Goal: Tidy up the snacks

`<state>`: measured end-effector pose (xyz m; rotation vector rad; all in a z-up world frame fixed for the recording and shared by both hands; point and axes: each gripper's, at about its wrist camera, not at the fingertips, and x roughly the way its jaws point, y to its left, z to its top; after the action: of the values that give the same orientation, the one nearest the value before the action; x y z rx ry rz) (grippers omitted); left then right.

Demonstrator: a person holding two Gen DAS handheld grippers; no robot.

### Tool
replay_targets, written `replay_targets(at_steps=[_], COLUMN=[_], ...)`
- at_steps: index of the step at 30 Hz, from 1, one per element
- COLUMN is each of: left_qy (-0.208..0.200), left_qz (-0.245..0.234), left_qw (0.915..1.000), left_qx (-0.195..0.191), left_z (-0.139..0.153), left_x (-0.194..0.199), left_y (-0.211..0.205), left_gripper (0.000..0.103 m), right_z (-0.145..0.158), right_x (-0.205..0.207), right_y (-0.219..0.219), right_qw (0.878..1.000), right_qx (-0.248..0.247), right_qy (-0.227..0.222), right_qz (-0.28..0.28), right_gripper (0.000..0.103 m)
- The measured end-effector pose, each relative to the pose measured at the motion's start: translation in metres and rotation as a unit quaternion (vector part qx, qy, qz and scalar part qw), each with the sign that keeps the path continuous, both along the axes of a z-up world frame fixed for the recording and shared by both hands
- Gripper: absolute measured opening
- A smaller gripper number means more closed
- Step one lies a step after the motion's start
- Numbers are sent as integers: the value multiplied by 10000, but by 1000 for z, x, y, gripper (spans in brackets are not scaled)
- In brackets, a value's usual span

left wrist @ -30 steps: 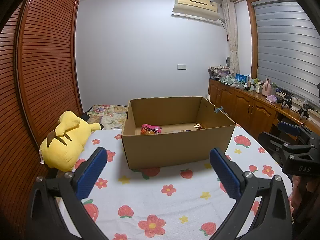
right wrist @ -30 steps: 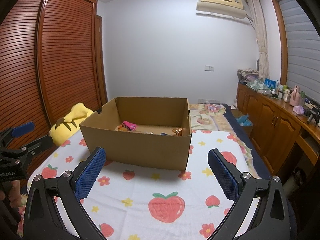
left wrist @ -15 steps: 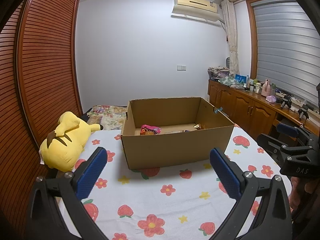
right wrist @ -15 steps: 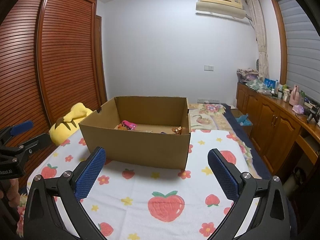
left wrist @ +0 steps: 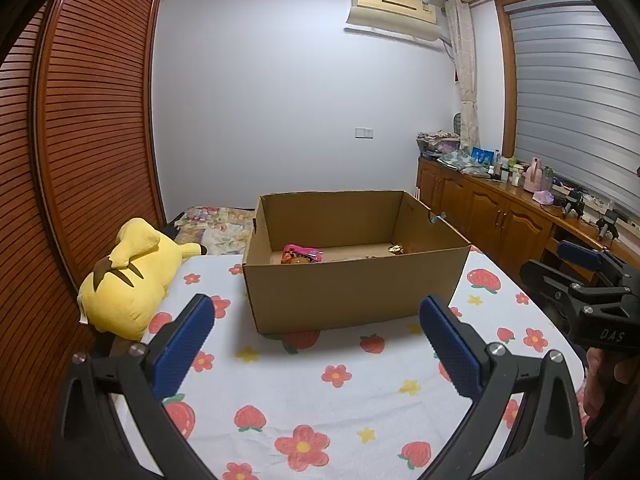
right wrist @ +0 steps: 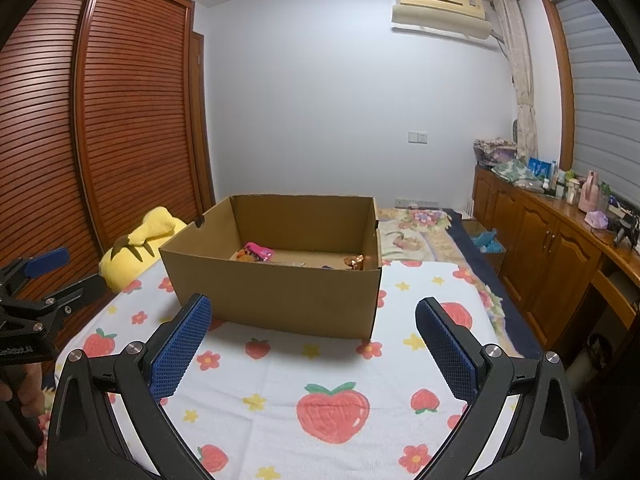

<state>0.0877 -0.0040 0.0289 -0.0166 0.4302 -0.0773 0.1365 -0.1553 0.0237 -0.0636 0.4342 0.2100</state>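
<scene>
Bedroom setting: strawberry-print cloth [left wrist: 320, 392] covers the tabletop, wardrobe to the left, cabinets to the right. Cardboard box [left wrist: 352, 292] stands straight ahead of both claws, long axis crosswise. Snacks [left wrist: 302, 255] lie inside, on its floor. Left claw [left wrist: 320, 348] and right claw [right wrist: 316, 346] are released, empty, about equally near.

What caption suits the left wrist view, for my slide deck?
Open left gripper hovers over strawberry-print cloth before the open brown cardboard box holding snacks.
</scene>
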Motion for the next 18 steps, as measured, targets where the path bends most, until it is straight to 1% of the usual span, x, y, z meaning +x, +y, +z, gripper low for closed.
replay_targets(at_steps=[18], left_qy=[-7], left_qz=[-9], left_qw=[10000], left_qx=[9], left_z=[1], left_x=[-2], left_y=[2], left_gripper=[103], right_z=[0], right_x=[-1], right_y=[0], right_qw=[10000], right_qx=[4], right_qy=[3], right_qz=[-1], right_gripper=[103])
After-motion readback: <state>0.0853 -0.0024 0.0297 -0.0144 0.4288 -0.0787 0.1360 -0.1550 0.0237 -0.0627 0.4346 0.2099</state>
